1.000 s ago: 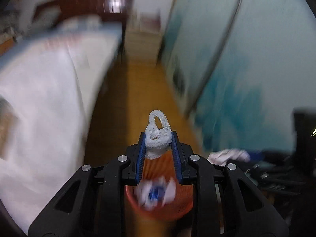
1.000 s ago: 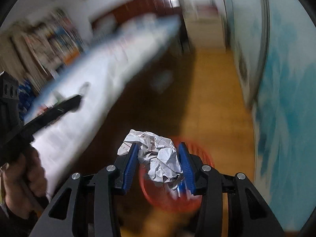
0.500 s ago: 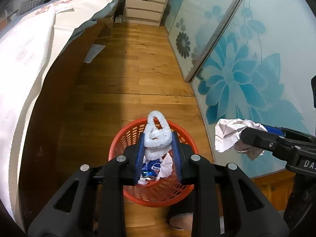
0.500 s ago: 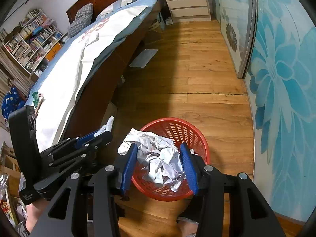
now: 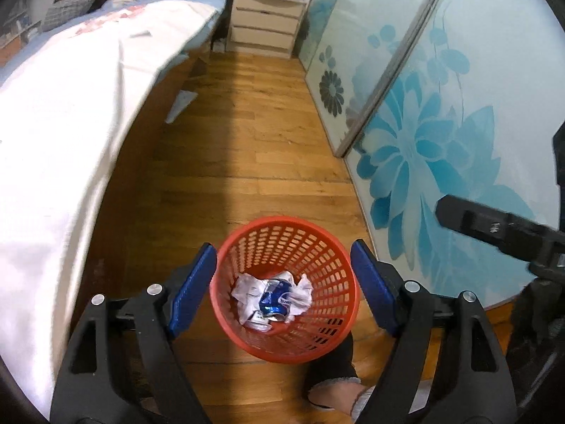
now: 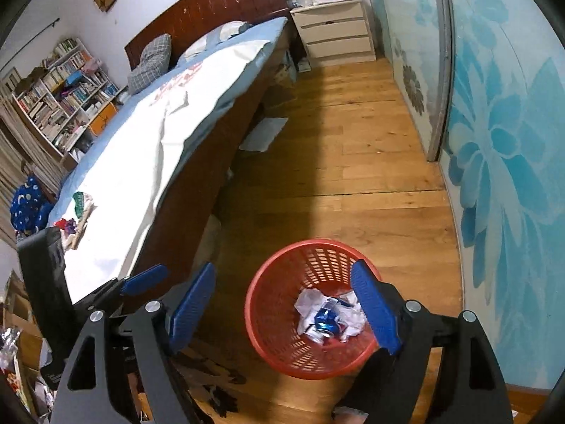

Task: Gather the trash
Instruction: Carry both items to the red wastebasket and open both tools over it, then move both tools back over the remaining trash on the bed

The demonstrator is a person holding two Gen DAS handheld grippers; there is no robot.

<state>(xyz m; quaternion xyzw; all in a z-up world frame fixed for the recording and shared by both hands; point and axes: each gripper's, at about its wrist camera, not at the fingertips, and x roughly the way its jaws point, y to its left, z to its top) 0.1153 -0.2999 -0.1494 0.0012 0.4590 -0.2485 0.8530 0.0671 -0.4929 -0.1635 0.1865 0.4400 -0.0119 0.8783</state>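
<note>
A perforated red plastic basket (image 5: 284, 289) is seen holding crumpled paper (image 5: 247, 288) and a glossy metal can (image 5: 273, 296). The floor (image 5: 247, 148) is laid in polished wood.

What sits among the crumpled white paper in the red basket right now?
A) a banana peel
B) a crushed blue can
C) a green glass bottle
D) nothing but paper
B: a crushed blue can lies amid the crumpled white paper at the bottom of the red basket.
</note>
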